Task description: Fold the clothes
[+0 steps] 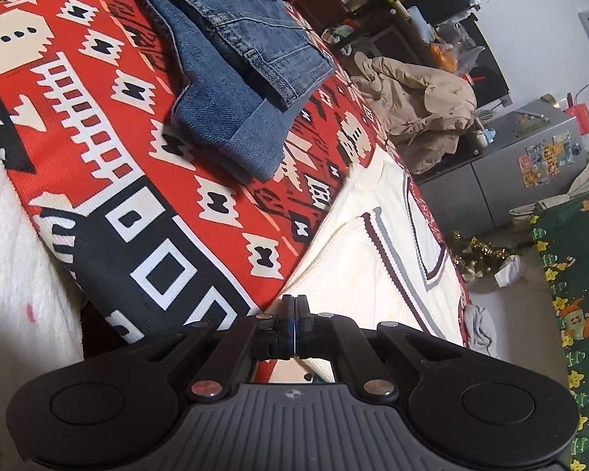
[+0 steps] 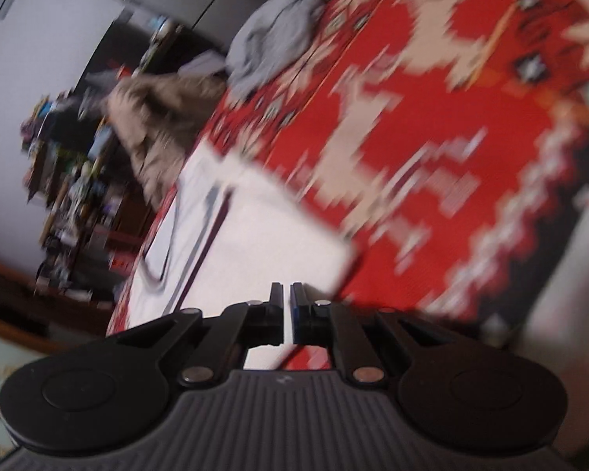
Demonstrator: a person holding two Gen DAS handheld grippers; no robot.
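Nearest to the left wrist camera, the black left gripper (image 1: 294, 303) has its jaws pressed together over the near edge of a cream knitted sweater with dark red and grey stripes at the V-neck (image 1: 377, 259); whether cloth is pinched between them I cannot tell. This sweater lies flat on a red blanket with white and black geometric pattern (image 1: 98, 125). Further on the blanket rest folded blue denim jeans (image 1: 235, 74), apart from the sweater. Beyond, a crumpled beige jacket (image 1: 416, 102) lies at the far edge. In the blurred right wrist view, the black right gripper (image 2: 287, 294) is nearly clenched, with only a thin gap and nothing visible inside, above the sweater (image 2: 255, 235). A grey garment (image 2: 275, 31) lies further away on the blanket (image 2: 451, 117).
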